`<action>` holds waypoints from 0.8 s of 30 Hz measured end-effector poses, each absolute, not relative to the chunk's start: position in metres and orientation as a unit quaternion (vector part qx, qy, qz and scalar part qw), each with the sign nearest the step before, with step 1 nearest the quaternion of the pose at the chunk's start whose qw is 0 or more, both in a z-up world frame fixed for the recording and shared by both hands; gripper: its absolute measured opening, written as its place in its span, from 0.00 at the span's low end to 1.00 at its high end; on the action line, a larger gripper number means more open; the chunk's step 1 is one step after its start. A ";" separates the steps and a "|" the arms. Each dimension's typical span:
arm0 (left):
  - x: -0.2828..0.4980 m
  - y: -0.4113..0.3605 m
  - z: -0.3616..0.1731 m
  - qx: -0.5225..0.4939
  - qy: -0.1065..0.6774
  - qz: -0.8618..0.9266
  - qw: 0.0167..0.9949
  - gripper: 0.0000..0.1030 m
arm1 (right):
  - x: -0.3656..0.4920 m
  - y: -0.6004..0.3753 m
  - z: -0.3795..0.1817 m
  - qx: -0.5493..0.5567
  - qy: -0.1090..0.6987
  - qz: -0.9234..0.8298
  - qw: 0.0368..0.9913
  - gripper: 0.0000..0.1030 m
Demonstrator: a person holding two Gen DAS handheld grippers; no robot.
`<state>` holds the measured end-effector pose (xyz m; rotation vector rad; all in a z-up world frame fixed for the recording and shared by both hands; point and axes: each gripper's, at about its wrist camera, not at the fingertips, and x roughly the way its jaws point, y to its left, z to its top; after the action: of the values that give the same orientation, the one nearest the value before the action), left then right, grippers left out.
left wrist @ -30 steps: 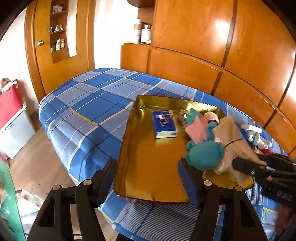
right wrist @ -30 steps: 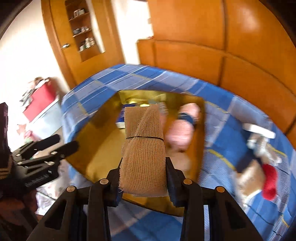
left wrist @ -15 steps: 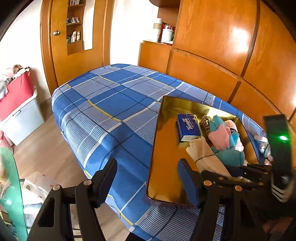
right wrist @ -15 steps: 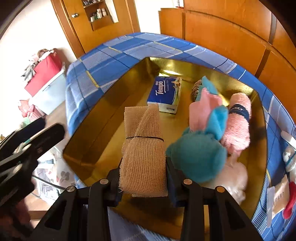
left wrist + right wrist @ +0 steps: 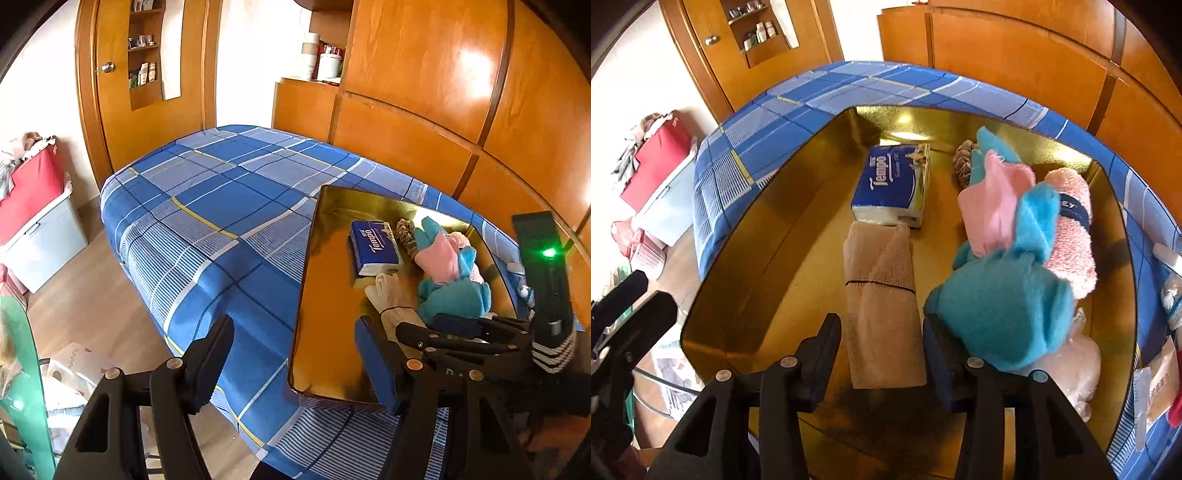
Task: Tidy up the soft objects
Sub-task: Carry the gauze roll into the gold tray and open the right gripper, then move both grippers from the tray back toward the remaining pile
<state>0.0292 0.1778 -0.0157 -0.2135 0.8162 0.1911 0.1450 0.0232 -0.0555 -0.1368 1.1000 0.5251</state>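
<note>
My right hand-held gripper [image 5: 881, 354] sits low in the centre of the right wrist view, its jaws opening around the gauze roll [image 5: 881, 306], which lies flat on the floor of the gold tray [image 5: 768, 236]; I judge the pads are just letting go, with a sliver of gap on the left side. To finish this release well, I want the jaws wide enough to clear both flanks before I lift, and I want to back straight out along the roll so I do not drag it or nudge the teal plush [image 5: 1001, 310] pressed against the right finger. Ahead, touching the roll's far end, is the blue tissue pack [image 5: 892, 184]; to the right lies the pink towel roll [image 5: 1071, 236]. My left hand-held gripper [image 5: 295, 369] hangs spread and empty over the tray's near edge and the bed [image 5: 207, 206].
</note>
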 end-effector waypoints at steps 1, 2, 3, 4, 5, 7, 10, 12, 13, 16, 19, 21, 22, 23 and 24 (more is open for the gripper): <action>0.029 0.178 -0.015 -0.103 0.395 0.092 0.908 0.67 | 0.143 0.021 -0.053 -0.059 0.512 0.248 0.820 0.51; 0.029 0.177 -0.014 -0.102 0.395 0.091 0.909 0.67 | 0.142 0.019 -0.050 -0.056 0.507 0.249 0.823 0.53; 0.028 0.176 -0.014 -0.101 0.394 0.091 0.909 0.67 | 0.140 0.018 -0.047 -0.053 0.502 0.251 0.826 0.53; 0.028 0.175 -0.013 -0.100 0.393 0.090 0.910 0.67 | 0.138 0.017 -0.045 -0.052 0.498 0.252 0.828 0.53; 0.028 0.174 -0.012 -0.099 0.392 0.090 0.910 0.67 | 0.136 0.016 -0.041 -0.051 0.492 0.252 0.832 0.53; 0.027 0.171 -0.009 -0.095 0.389 0.088 0.912 0.67 | 0.130 0.013 -0.035 -0.054 0.478 0.249 0.841 0.53; 0.026 0.166 -0.007 -0.090 0.387 0.084 0.914 0.67 | 0.123 0.008 -0.028 -0.057 0.459 0.239 0.854 0.53; 0.026 0.163 -0.005 -0.087 0.386 0.080 0.915 0.67 | 0.118 0.002 -0.023 -0.054 0.447 0.234 0.862 0.53; 0.026 0.161 -0.005 -0.085 0.386 0.078 0.915 0.67 | 0.116 -0.001 -0.020 -0.053 0.441 0.231 0.865 0.53; 0.026 0.154 -0.003 -0.079 0.386 0.072 0.916 0.67 | 0.110 -0.012 -0.013 -0.049 0.423 0.219 0.878 0.53; 0.026 0.147 -0.002 -0.072 0.387 0.066 0.917 0.67 | 0.106 -0.024 -0.006 -0.044 0.410 0.209 0.887 0.53; 0.026 0.142 -0.001 -0.067 0.388 0.061 0.917 0.67 | 0.104 -0.034 -0.002 -0.037 0.403 0.201 0.892 0.53; 0.026 0.139 -0.001 -0.065 0.388 0.059 0.918 0.67 | 0.103 -0.037 0.000 -0.035 0.401 0.198 0.894 0.53; 0.025 0.137 0.000 -0.064 0.388 0.057 0.918 0.67 | 0.103 -0.042 0.001 -0.032 0.399 0.195 0.896 0.53; 0.026 0.134 0.000 -0.060 0.388 0.054 0.918 0.67 | 0.103 -0.047 0.003 -0.028 0.397 0.191 0.897 0.53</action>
<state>0.0255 0.1343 0.0001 -0.1236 0.7976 0.1119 0.1028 -0.0471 0.0030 -0.0584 0.8232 0.3949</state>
